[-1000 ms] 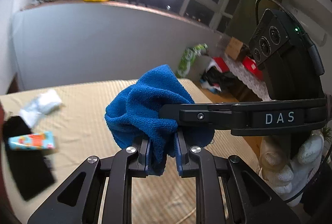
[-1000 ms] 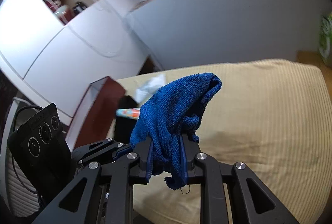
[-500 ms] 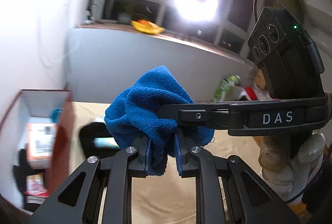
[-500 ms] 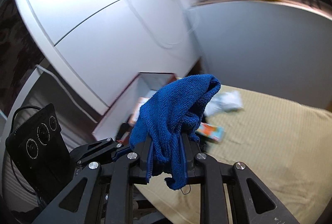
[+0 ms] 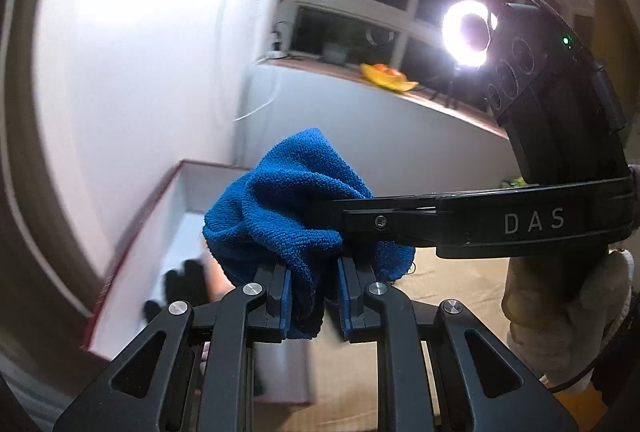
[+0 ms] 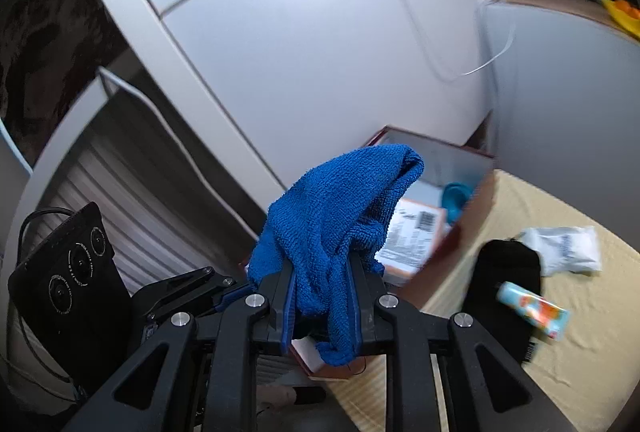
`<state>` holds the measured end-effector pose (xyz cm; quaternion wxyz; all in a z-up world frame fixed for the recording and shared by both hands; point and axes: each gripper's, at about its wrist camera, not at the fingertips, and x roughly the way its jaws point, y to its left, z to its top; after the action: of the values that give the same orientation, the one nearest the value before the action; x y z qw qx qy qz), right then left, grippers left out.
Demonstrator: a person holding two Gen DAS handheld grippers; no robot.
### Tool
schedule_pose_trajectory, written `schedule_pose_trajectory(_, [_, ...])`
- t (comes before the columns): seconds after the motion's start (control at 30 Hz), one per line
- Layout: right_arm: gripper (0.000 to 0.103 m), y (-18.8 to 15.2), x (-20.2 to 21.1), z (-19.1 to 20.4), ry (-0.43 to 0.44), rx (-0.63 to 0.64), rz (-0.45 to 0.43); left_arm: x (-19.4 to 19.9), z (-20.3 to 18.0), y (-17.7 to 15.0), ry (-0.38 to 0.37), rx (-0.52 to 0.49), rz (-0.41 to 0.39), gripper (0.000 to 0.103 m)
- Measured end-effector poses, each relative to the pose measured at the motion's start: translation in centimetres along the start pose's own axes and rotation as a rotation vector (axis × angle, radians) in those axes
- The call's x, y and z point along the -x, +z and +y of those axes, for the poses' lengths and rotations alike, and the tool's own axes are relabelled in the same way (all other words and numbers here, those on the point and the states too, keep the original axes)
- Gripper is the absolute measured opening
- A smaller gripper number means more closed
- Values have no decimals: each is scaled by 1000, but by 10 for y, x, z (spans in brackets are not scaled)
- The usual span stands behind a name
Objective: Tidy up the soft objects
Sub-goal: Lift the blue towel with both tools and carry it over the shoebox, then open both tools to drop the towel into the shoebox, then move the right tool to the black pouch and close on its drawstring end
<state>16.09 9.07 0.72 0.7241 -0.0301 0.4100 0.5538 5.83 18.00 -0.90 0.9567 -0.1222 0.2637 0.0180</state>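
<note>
A bright blue terry cloth [image 5: 292, 208], bunched and rumpled, is held in the air, its folds rising above an open box [image 6: 424, 192].

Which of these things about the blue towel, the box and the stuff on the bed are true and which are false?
1. Both grippers pinch the blue towel. True: the left gripper and the right gripper each grip it.
2. The towel lies flat on the bed. False: it is held up in the air.
3. The box is open. True.
4. A black pouch lies on the bed. True.
5. The colourful tube is inside the box. False: it rests on the black pouch.
</note>
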Motion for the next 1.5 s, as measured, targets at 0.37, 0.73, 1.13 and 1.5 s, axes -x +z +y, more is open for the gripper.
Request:
schedule_pose_trajectory(0.37, [19, 5, -62, 1, -40, 28, 101, -21, 49, -25, 102, 63, 90, 16])
schedule_pose_trajectory(0.73, [65, 7, -41, -18, -101, -18, 34, -19, 67, -41, 186, 118, 121, 72])
schedule_pose_trajectory(1.13, [71, -17, 20, -68, -190, -86, -50, -6, 48, -41, 164, 96, 84, 72])
schedule_pose_trajectory(1.5, [72, -44, 77, -134, -274, -151, -75, 5, -16, -39, 56, 28, 43, 72])
